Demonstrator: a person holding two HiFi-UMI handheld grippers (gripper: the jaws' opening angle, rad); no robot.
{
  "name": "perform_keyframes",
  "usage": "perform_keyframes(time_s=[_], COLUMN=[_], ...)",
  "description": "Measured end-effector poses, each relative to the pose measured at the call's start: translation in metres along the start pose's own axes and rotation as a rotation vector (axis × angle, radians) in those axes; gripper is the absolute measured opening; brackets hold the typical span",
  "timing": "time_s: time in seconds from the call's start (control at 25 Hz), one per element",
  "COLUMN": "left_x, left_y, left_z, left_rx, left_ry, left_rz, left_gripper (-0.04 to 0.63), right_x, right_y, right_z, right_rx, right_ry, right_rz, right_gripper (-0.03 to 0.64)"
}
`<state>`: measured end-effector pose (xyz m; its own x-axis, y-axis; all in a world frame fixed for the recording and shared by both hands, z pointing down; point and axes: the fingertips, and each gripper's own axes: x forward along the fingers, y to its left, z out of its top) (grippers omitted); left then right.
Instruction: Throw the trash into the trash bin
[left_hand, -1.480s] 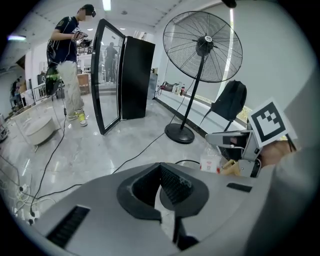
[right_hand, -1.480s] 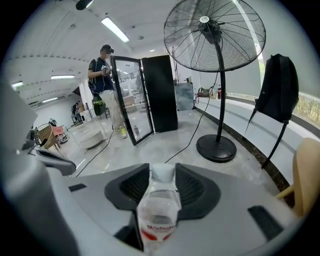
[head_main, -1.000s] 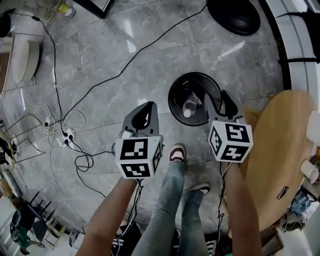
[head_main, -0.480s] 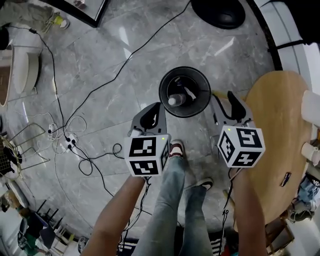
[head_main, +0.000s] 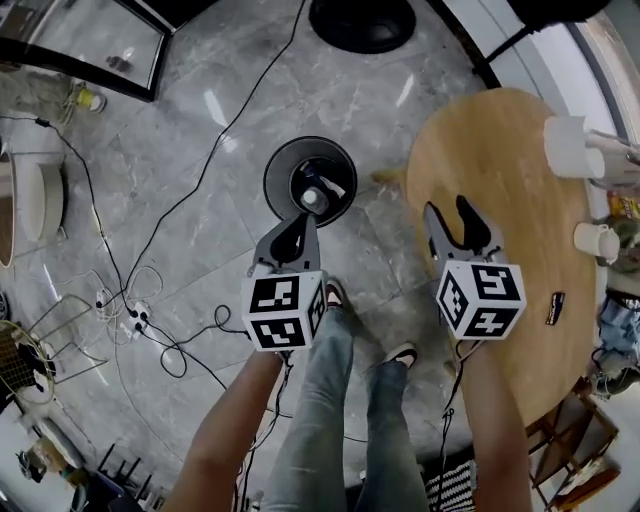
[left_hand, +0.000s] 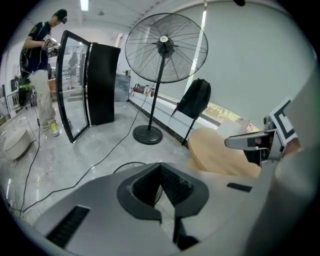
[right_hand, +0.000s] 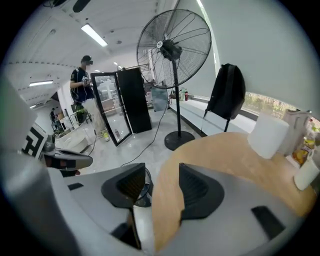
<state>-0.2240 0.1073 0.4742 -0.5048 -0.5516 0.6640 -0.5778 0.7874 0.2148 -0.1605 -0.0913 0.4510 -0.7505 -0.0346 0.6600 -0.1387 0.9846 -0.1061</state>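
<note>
A trash bin (head_main: 283, 168) is being seen at 12 o'clock on the grey floor (head_main: 200, 150). The left gripper (head_main: 308, 222) is being held closed, the right gripper (head_main: 448, 207) apart, both empty.

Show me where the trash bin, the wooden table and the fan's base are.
trash bin (head_main: 278, 178), head view, left side of its rim.
wooden table (head_main: 500, 170), head view, bare part of its top.
fan's base (head_main: 362, 20), head view, middle of the black disc.
</note>
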Motion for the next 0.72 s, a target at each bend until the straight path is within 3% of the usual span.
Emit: perform_keyframes(time_s=[0.4,0.72], left_x=[0.007,0.023], left_y=[-0.141,-0.244], left_z=[-0.001,-0.024], left_rx=[0.096,0.181], left_ry=[0.016,0.052], left_rz=[-0.149,-0.268], left_gripper=[0.009,0.009], right_x=[-0.116,-0.184], right_y=[-0.130,-0.205], right_z=[-0.048,-0.108], right_rx=[0.125,0.211], right_ry=[-0.002,0.022], right_rz=[-0.181,-0.301], right_gripper=[0.216,0.219])
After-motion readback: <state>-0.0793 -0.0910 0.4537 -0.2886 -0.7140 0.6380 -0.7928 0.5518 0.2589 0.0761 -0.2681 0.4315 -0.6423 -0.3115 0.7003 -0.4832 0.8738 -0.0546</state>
